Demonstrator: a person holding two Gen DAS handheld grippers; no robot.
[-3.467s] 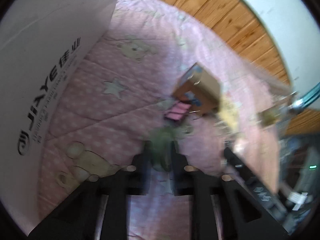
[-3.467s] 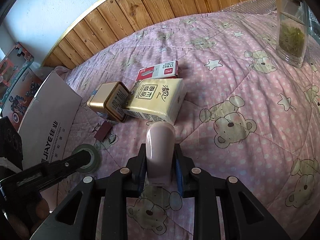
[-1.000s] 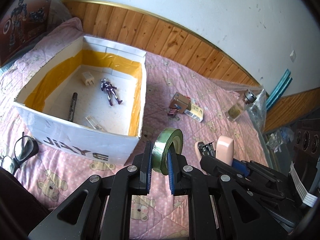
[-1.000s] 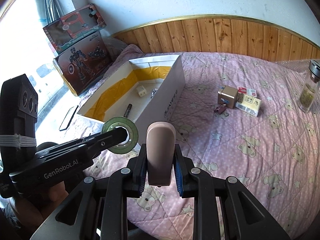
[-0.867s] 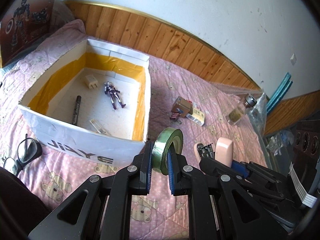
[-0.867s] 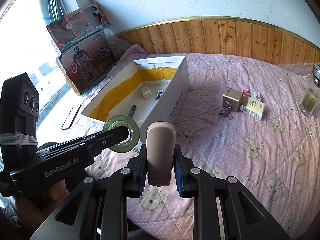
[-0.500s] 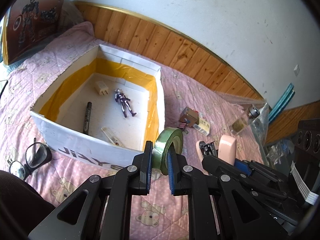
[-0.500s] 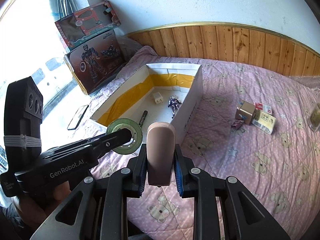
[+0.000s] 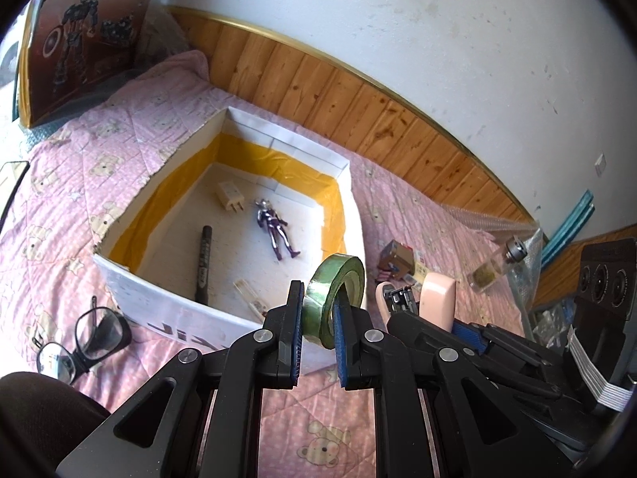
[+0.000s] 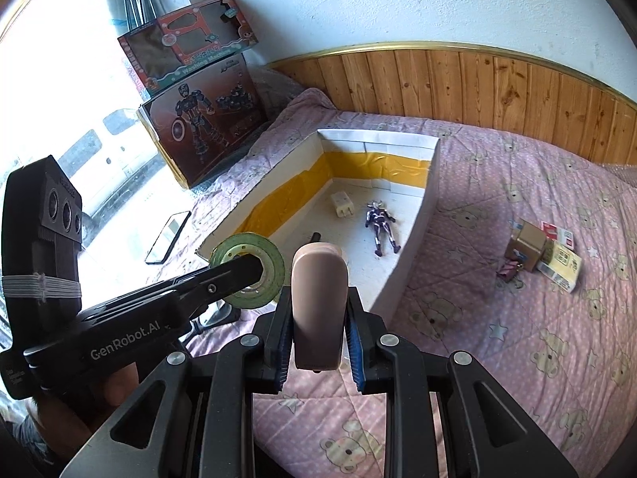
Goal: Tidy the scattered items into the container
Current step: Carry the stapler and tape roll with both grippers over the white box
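**Both grippers loaded, held near the box's front corner**

Container: white cardboard box [image 9: 159, 302] w/ yellow tape lining the inner walls, open top, sitting on pink bear-print quilt [image 10: 517, 318]. Contents on box floor: white charger plug [image 9: 230, 196], purple action figure [image 9: 274, 233], black marker [image 9: 204, 263], small clear item [image 9: 251, 298] by the near wall.

L gripper [image 9: 316, 336]: jaws nearly closed, clamped on a green tape roll [image 9: 334, 298] across its width; roll stands on edge, upper part clear of the pads. In the L wrist view the roll overlaps the box's near right corner. In the R wrist view the same roll [image 10: 249, 269] shows face-on, hub visible, in front of the box's near end.

R gripper [image 10: 318, 336]: jaws narrowly apart, gripping a pink stapler [image 10: 318, 302] by both sides, stapler upright, rounded end up. It lies just right of the L gripper.

Not in box: brown carton [image 10: 525, 245], yellow pack [image 10: 561, 265] and red-white pack [image 10: 559, 235] touching in a cluster on quilt, well right of box; small dark-red clip [image 10: 507, 269] just beside the carton. Glass jar [image 9: 495, 265] further right. Eyeglasses [image 9: 85, 338] on quilt near box's front left corner. Phone [image 10: 167, 237] left of box. Toy boxes [image 10: 199, 119] lean at the far left.
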